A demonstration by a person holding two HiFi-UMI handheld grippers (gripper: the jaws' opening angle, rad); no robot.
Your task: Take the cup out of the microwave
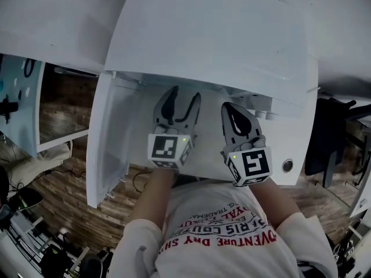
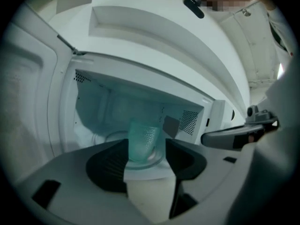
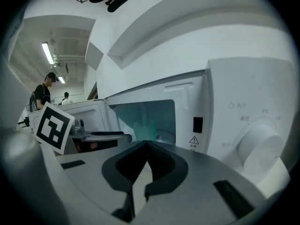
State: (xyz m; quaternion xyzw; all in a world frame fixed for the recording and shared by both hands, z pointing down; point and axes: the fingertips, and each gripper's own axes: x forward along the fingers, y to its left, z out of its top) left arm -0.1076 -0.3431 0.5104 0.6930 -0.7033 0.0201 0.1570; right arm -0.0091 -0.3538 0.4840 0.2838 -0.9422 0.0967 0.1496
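A translucent green-tinted cup (image 2: pixel 143 142) stands upright on the glass turntable (image 2: pixel 107 137) inside the white microwave (image 1: pixel 208 33). The microwave door (image 1: pixel 107 149) is swung open to the left. My left gripper (image 1: pixel 184 97) is open and points into the cavity. In the left gripper view the cup shows in the gap between the jaws of this gripper (image 2: pixel 146 145), farther in and untouched. My right gripper (image 1: pixel 229 108) is shut and empty, in front of the control panel beside the cavity. The right gripper view shows the cup (image 3: pixel 144 130) through the opening, left of that gripper (image 3: pixel 147 144).
The control panel with a round dial (image 3: pixel 260 146) is right of the cavity. A dark chair (image 1: pixel 327 135) stands at the right and a white shelf unit (image 1: pixel 17 103) at the left, on a wooden floor. Two persons (image 3: pixel 43 95) stand far back.
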